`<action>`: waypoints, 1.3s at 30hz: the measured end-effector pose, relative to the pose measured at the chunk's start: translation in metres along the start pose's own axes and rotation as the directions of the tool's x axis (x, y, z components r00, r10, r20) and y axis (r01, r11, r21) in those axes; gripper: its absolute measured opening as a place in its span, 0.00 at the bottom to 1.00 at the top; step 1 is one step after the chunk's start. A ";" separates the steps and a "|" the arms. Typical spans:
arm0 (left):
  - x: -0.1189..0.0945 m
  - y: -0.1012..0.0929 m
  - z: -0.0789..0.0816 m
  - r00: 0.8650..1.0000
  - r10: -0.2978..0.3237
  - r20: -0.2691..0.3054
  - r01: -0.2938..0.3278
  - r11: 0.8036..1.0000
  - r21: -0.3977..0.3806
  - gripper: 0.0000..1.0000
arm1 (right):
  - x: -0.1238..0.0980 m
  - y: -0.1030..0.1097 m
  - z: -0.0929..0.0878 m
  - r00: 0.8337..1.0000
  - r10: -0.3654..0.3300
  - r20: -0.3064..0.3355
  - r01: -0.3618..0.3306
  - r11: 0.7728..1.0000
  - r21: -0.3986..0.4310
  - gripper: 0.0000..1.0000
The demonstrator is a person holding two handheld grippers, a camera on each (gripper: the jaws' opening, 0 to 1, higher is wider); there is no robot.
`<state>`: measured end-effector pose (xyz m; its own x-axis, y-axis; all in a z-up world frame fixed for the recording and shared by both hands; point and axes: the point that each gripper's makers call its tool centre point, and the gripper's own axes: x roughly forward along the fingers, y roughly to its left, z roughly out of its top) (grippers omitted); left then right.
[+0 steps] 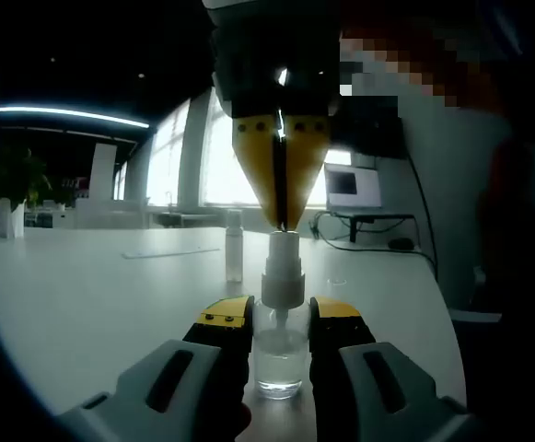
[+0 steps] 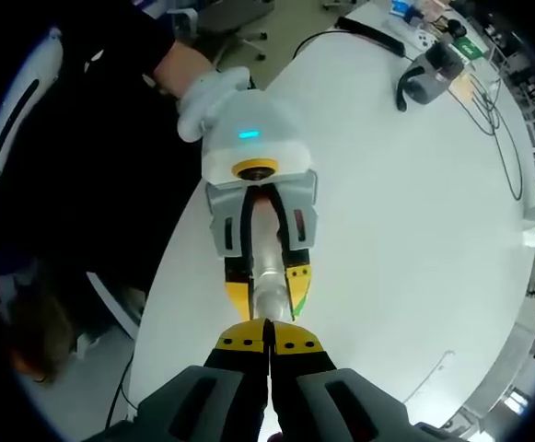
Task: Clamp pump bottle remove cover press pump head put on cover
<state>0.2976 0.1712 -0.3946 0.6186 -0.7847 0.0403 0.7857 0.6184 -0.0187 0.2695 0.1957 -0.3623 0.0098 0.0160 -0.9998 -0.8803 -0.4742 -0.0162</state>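
The left gripper (image 1: 280, 336) pinches the bottle (image 1: 279, 359); the right gripper (image 1: 281, 219), jaws pressed together, touches its pump head (image 1: 282, 267) from above.

A white table (image 1: 83, 295) carries a black cable (image 2: 502, 152) that snakes toward its far edge and a grey headset-like device (image 2: 430, 69) near it. A monitor (image 1: 353, 186) stands at the table's back, bright windows (image 1: 221, 157) behind, and a green plant (image 1: 9, 175) stands at the far end.
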 end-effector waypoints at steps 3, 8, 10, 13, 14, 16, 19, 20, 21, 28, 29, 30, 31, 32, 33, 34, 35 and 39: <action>0.000 0.001 0.000 1.000 0.000 0.000 0.000 1.000 0.000 0.15 | 0.000 0.000 0.000 1.000 0.000 0.000 0.000 1.000 0.000 0.00; 0.000 0.000 0.000 1.000 0.000 0.000 0.000 1.000 0.001 0.15 | 0.000 0.000 0.000 1.000 -0.001 0.002 0.001 1.000 0.001 0.00; 0.000 0.001 0.000 1.000 0.000 0.000 0.000 1.000 0.000 0.15 | 0.000 0.000 0.000 1.000 -0.001 0.003 0.001 1.000 0.002 0.00; 0.000 0.000 0.000 1.000 0.000 0.000 0.000 1.000 0.000 0.15 | 0.000 0.000 0.001 1.000 -0.001 0.003 0.001 1.000 0.000 0.00; 0.000 0.000 0.000 1.000 0.000 0.000 0.000 1.000 0.001 0.15 | 0.000 0.000 0.001 1.000 -0.001 0.003 0.001 1.000 0.000 0.00; 0.000 0.000 0.000 1.000 0.000 0.000 0.000 1.000 0.000 0.15 | 0.000 -0.002 0.001 1.000 -0.001 0.004 0.001 1.000 0.000 0.00; 0.000 0.000 0.000 1.000 0.000 0.000 0.000 1.000 0.000 0.15 | 0.000 -0.002 0.001 1.000 0.000 0.006 0.000 1.000 0.001 0.00; 0.000 0.000 0.000 1.000 0.000 0.000 0.000 1.000 0.000 0.15 | 0.000 -0.002 0.001 1.000 -0.001 0.007 0.001 1.000 0.001 0.00; 0.000 0.000 0.000 1.000 0.000 0.000 0.000 1.000 0.000 0.15 | 0.000 -0.002 0.001 1.000 -0.001 0.009 0.001 1.000 0.003 0.00; 0.000 0.000 0.000 1.000 0.000 0.000 0.000 1.000 0.000 0.15 | 0.001 -0.001 0.000 1.000 0.001 0.011 -0.001 1.000 0.009 0.00; 0.000 0.000 0.000 1.000 0.000 0.000 0.000 1.000 0.001 0.15 | 0.003 -0.001 0.000 1.000 0.002 0.008 -0.003 1.000 0.005 0.00; 0.000 0.000 0.000 1.000 0.000 0.000 0.000 1.000 0.001 0.15 | 0.003 -0.001 0.000 1.000 0.003 0.004 -0.003 1.000 0.000 0.00; 0.000 0.000 0.000 1.000 0.001 0.000 -0.001 1.000 0.001 0.15 | 0.003 -0.001 0.000 1.000 0.004 0.001 -0.004 1.000 -0.002 0.00; 0.000 0.000 0.000 1.000 0.001 0.000 -0.001 1.000 0.001 0.15 | 0.003 -0.001 0.000 1.000 0.005 -0.003 -0.005 1.000 -0.004 0.00; 0.000 0.000 0.000 1.000 0.001 0.000 -0.001 1.000 0.002 0.15 | 0.003 -0.001 0.000 1.000 0.005 -0.005 -0.005 1.000 -0.004 0.00; 0.000 0.000 0.000 1.000 0.001 0.000 -0.001 1.000 0.002 0.15 | 0.004 -0.001 0.000 1.000 0.004 -0.008 -0.004 1.000 -0.001 0.00; 0.000 0.000 0.000 1.000 0.001 0.000 -0.001 1.000 0.003 0.15 | 0.004 -0.001 0.000 1.000 0.003 -0.010 -0.004 1.000 -0.003 0.00; 0.000 0.001 -0.001 1.000 0.001 0.000 -0.001 1.000 0.003 0.15 | 0.006 -0.004 -0.001 1.000 -0.005 -0.014 0.005 1.000 -0.007 0.00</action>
<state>0.2986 0.1719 -0.3952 0.6197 -0.7838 0.0400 0.7847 0.6196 -0.0162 0.2736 0.1967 -0.3678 0.0206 0.0056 -0.9998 -0.8767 -0.4806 -0.0207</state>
